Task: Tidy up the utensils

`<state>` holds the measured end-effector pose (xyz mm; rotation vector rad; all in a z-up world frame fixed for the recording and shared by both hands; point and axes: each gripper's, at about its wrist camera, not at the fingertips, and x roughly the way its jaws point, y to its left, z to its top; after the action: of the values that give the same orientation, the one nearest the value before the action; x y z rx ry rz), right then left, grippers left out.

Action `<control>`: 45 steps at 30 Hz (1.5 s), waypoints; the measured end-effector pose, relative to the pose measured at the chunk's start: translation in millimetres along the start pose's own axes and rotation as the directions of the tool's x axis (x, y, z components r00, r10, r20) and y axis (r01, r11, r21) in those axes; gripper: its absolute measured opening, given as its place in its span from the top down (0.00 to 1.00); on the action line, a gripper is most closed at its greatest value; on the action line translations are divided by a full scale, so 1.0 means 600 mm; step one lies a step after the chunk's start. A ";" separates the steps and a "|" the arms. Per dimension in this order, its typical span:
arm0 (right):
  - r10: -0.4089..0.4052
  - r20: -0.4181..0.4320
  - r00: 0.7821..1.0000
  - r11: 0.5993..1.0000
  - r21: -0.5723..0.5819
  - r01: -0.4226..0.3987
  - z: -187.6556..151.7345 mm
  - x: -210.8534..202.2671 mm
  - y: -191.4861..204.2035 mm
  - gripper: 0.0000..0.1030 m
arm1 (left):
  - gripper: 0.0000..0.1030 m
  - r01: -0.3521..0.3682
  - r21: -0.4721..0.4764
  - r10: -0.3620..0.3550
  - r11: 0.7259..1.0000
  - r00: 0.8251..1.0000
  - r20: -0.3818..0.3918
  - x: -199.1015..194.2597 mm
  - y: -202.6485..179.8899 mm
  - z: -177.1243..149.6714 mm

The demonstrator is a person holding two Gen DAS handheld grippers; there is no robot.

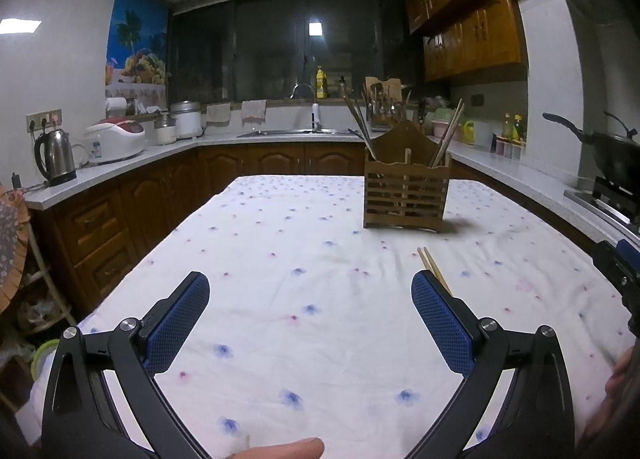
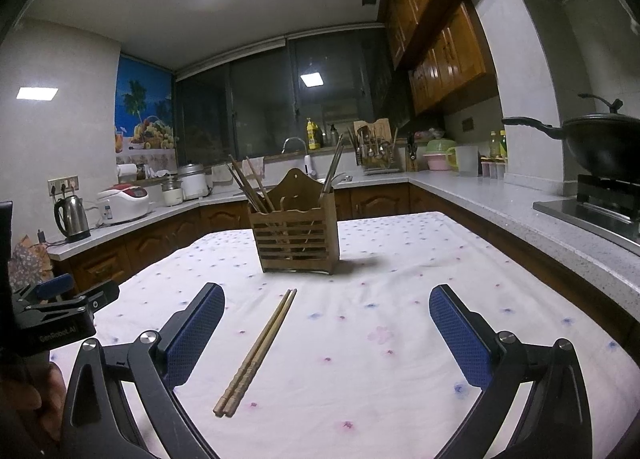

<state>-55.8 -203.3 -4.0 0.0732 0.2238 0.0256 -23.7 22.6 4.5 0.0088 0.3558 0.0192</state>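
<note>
A pair of wooden chopsticks (image 2: 258, 351) lies on the flowered tablecloth (image 2: 400, 279), between my right gripper's fingers and nearer the left one. Their tips also show in the left wrist view (image 1: 432, 269), beside the right finger. A slatted wooden utensil holder (image 2: 298, 237) stands further back with several chopsticks in it; it also shows in the left wrist view (image 1: 406, 197). My right gripper (image 2: 326, 299) is open and empty above the cloth. My left gripper (image 1: 310, 287) is open and empty, left of the chopsticks.
Kitchen counters surround the table. A kettle (image 1: 56, 157) and rice cooker (image 1: 116, 139) stand at left, a sink (image 1: 292, 133) at the back, a black wok (image 2: 600, 143) on the stove at right. The left gripper's body (image 2: 60, 315) shows at the right view's left edge.
</note>
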 end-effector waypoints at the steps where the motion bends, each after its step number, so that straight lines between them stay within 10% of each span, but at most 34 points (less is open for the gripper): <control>1: 0.000 0.000 1.000 1.000 0.000 0.000 0.000 0.000 0.001 0.00 | 0.00 0.001 -0.002 -0.001 1.000 1.000 -0.002 0.001 0.000 0.000; 45: 0.009 -0.008 1.000 1.000 0.009 -0.009 0.002 0.005 0.026 0.00 | 0.00 -0.003 0.012 0.004 1.000 1.000 -0.007 0.006 -0.010 0.003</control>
<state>-52.8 -187.6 -2.2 0.0831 0.2319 0.0339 -19.6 17.0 5.0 0.0212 0.3625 0.0206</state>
